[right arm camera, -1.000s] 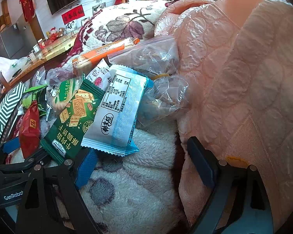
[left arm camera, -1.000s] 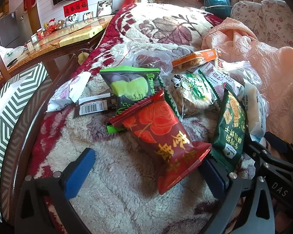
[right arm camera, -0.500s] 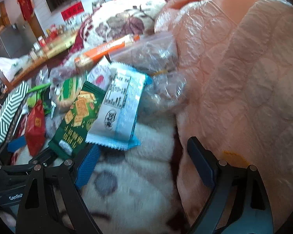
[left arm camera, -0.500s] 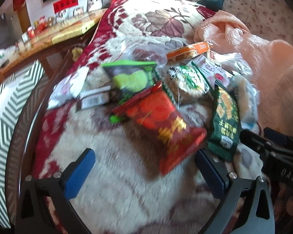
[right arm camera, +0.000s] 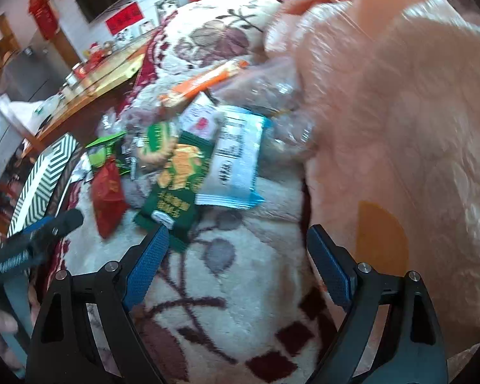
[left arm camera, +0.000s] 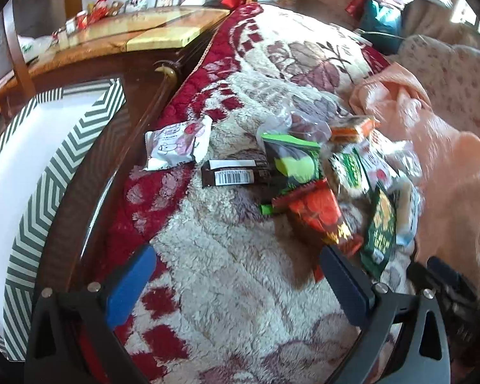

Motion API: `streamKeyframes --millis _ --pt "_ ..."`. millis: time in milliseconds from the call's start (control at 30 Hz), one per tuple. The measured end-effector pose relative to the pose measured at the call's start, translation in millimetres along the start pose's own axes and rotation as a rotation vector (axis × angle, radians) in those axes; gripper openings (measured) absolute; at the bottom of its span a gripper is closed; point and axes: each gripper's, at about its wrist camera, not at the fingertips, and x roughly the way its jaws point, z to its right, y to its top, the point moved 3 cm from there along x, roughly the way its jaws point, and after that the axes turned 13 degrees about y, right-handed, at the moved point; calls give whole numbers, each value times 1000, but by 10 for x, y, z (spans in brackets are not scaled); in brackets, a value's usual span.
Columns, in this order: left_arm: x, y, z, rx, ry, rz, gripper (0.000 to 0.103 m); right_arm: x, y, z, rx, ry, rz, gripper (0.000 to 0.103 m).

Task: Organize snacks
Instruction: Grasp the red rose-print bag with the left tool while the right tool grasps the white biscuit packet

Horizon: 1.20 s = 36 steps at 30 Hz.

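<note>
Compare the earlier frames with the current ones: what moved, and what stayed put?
Both grippers drew back from the pile: the left gripper left the red snack packet it had framed, the right gripper backed from the blue-white packet. Nothing was gripped. The snacks lie unmoved.

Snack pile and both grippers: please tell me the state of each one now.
Left gripper: open, empty.
Right gripper: open, empty.
Red packet: sealed, lying on the blanket.
Green biscuit packet: sealed, flat.
Blue-white packet: sealed, overlapping the green one.
Striped box: open.
</note>
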Motion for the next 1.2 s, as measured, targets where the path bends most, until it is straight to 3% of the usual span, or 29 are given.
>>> streamKeyframes --millis 333,1200 --pt "24 75 259 -5 -25 -21 103 72 14 -89 -56 4 -35 89" --pt "126 108 487 37 61 -12 103 93 40 36 -9 -7 -33 88"
